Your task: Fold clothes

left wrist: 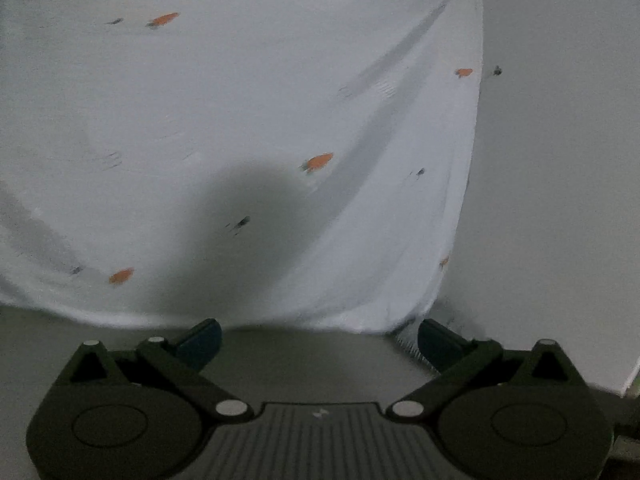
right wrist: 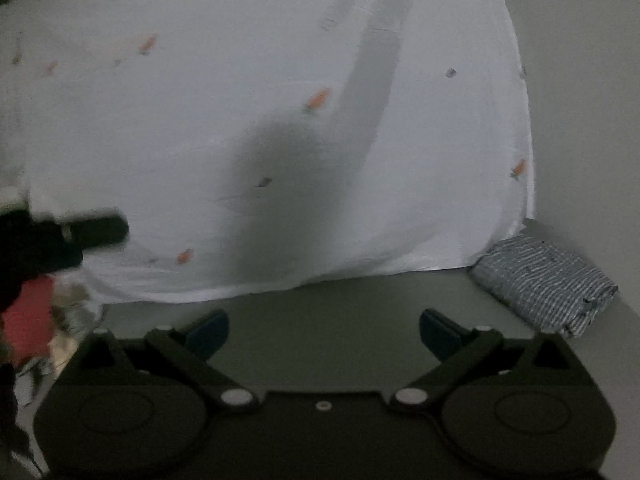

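A white cloth with small orange and dark prints lies spread flat on the grey table, with a long crease toward its right side. It also fills the right wrist view. My left gripper is open and empty, just short of the cloth's near hem, its right finger next to the near right corner. My right gripper is open and empty, a little back from the near hem. The left gripper shows as a dark shape at the left edge of the right wrist view.
A folded grey striped cloth lies on the table by the white cloth's near right corner. A pile of red and mixed clothes sits at the left. The table edge runs close on the right.
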Demonstrator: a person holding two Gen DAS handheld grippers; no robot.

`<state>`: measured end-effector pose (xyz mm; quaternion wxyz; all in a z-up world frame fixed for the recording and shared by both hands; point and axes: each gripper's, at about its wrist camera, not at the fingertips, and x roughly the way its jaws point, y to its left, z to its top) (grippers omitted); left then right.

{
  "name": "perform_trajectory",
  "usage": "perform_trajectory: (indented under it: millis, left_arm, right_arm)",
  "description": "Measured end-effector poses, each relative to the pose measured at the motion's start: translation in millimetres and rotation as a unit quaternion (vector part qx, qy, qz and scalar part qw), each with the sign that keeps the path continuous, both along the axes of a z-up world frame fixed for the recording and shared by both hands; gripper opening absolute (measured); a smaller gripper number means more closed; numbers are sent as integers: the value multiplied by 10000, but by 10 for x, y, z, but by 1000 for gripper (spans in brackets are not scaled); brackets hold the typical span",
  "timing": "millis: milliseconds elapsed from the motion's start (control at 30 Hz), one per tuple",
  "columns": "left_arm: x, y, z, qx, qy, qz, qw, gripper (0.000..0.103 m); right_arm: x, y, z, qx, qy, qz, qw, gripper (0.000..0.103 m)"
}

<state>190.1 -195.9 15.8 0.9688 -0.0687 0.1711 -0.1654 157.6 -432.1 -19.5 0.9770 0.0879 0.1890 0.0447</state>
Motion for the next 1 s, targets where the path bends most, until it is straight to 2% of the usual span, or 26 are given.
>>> perform_trajectory:
  millis: [100,367,500,600,700,833,1000]
  left_arm:
    - [-454,334,-47,-95,302,215,9993,103]
    - [-1595,1024,-235,195,1033,913,9903,103]
    - [-1787,1134,-342,241,1285,802,9882,103]
    - [-1852,1199,-366,249,1340,789,9875,103]
    - [-1918,1264,-390,257,1395,776,9868,103]
    - [-2005,1351,-421,268,1466,757,9859,103]
    - [-2034,1361,-369,335,1358,644,9881,103]
  right_arm:
    - [-410,356,57,-133,25,63,9999,103]
    - [-1231,1014,-6,-651,462,-110,9967,102]
    - [-1580,1281,-69,-1006,733,-381,9915,102]
    - [-1767,1424,-102,-1060,798,-302,9907,102]
    - [-1809,1508,-81,-1032,859,-307,9905,102]
    - [-2015,1662,-14,-1127,721,-272,9906,102]
    - [-2019,1710,-6,-1132,750,-249,9904,102]
